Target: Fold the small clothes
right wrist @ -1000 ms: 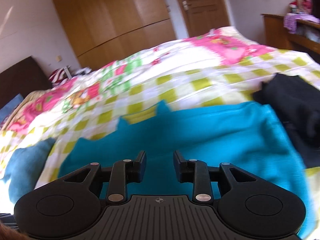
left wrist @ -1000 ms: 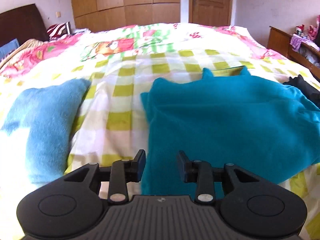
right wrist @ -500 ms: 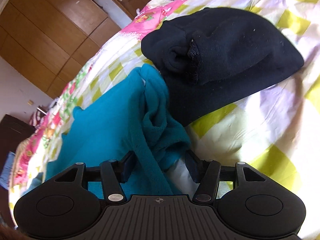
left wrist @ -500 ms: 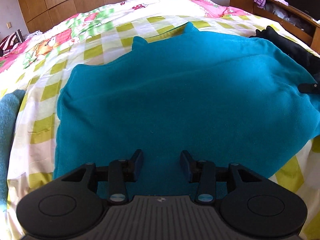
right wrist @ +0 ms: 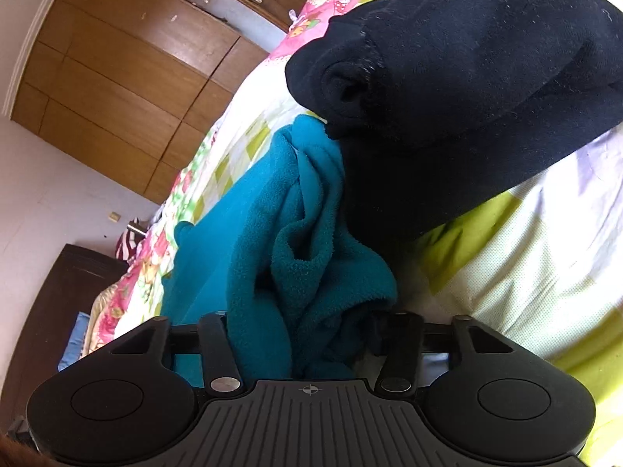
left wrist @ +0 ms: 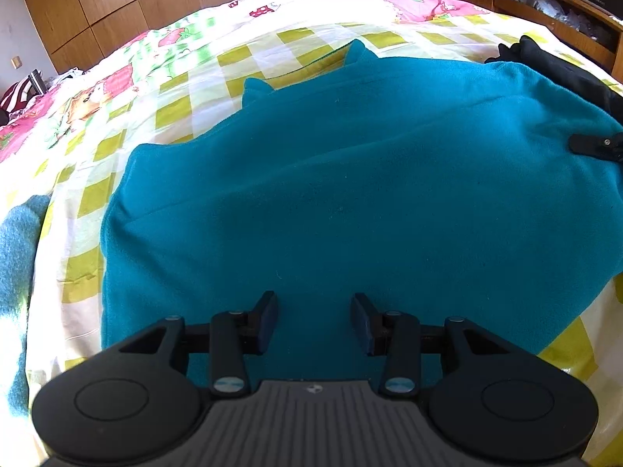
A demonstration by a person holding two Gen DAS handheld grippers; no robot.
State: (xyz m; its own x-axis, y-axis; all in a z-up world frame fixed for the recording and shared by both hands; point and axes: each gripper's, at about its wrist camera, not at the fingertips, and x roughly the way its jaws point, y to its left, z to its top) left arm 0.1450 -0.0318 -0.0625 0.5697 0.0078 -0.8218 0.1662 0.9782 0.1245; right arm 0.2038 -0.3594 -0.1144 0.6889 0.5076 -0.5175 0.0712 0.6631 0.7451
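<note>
The right tool [right wrist: 307, 327] has pushed deeper into the teal fleece garment [left wrist: 350, 194], bunched fleece between its fingers, grip uncertain; the left tool [left wrist: 313, 321] hovers open above it on the checked bedspread [left wrist: 175, 109].

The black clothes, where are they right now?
In the right wrist view, the black clothes lie on the checked bedspread at the upper right, touching the bunched edge of the blue fleece that sits between the right gripper's jaws.

Teal fleece garment [left wrist: 350, 179]; black knit garment [right wrist: 467, 58] at right; quilt [left wrist: 175, 89] checked yellow-green on white, pink cartoon print far; brown wooden wardrobe [right wrist: 117, 58].
</note>
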